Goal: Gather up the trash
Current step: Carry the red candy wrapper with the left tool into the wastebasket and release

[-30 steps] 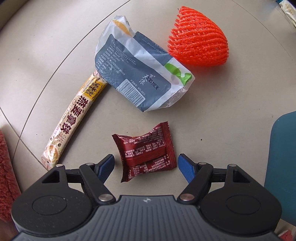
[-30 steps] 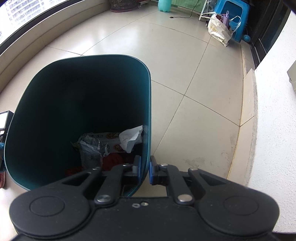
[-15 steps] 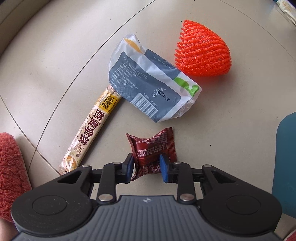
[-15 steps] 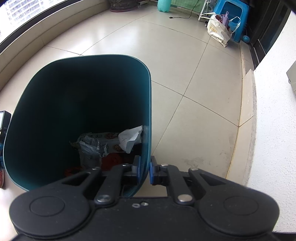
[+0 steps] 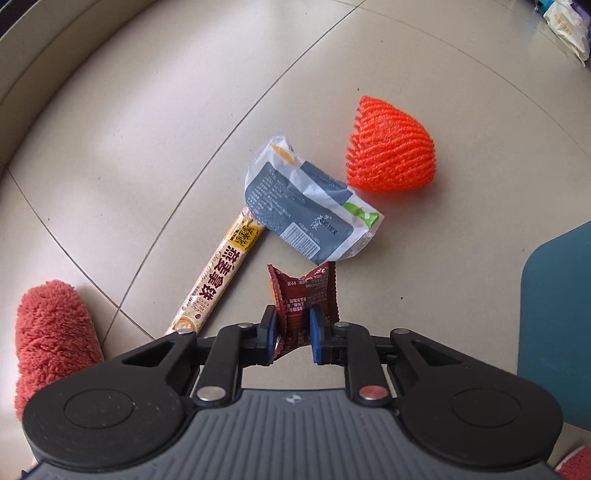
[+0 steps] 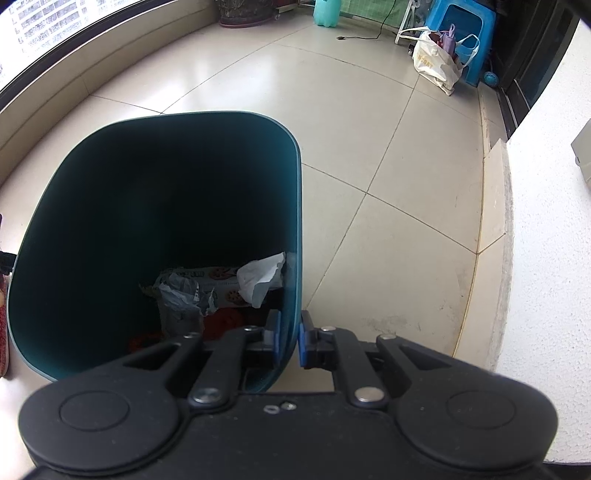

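Note:
My left gripper [image 5: 293,334] is shut on a dark red snack wrapper [image 5: 304,295] and holds it above the tiled floor. Below it lie a grey-blue and white bag [image 5: 306,210], a long beige stick wrapper [image 5: 218,277] and an orange foam fruit net [image 5: 391,155]. My right gripper [image 6: 289,338] is shut on the right wall of a teal trash bin [image 6: 155,206], near its rim. Inside the bin are a cookie wrapper [image 6: 214,284], crumpled white paper [image 6: 258,278] and other trash. The bin's edge also shows in the left wrist view [image 5: 554,302].
A red fluffy slipper [image 5: 51,336] lies at the lower left. A white wall and raised ledge [image 6: 495,229] run along the right. Far back stand a blue stool [image 6: 461,26], a white shopping bag [image 6: 437,61] and a green bottle [image 6: 327,13].
My left gripper closed on the dark red wrapper and lifted it off the floor; the other litter now looks farther away. The right gripper has stayed clamped on the bin wall.

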`<act>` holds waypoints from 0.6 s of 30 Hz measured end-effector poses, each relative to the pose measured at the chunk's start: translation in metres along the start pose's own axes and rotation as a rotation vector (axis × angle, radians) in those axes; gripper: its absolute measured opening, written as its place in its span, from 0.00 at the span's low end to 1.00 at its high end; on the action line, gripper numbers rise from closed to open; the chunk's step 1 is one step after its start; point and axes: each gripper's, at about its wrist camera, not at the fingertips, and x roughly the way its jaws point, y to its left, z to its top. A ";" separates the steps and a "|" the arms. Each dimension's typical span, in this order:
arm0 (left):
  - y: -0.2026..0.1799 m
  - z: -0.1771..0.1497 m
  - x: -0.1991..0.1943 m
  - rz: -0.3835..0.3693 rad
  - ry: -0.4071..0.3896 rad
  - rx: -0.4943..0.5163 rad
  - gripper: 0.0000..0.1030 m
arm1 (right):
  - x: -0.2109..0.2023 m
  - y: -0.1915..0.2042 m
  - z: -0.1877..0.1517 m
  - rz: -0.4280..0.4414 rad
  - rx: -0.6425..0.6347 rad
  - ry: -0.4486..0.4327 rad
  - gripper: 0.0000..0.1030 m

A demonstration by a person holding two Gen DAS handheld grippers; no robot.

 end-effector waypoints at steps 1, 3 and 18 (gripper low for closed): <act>0.000 0.000 -0.012 -0.005 -0.012 0.009 0.16 | -0.001 -0.001 0.000 0.001 0.002 -0.002 0.08; -0.004 0.003 -0.036 -0.008 -0.035 0.029 0.16 | -0.002 -0.002 -0.001 0.006 0.006 -0.005 0.07; -0.077 0.004 -0.219 -0.175 -0.241 0.142 0.16 | -0.003 -0.009 -0.003 0.038 0.037 -0.026 0.06</act>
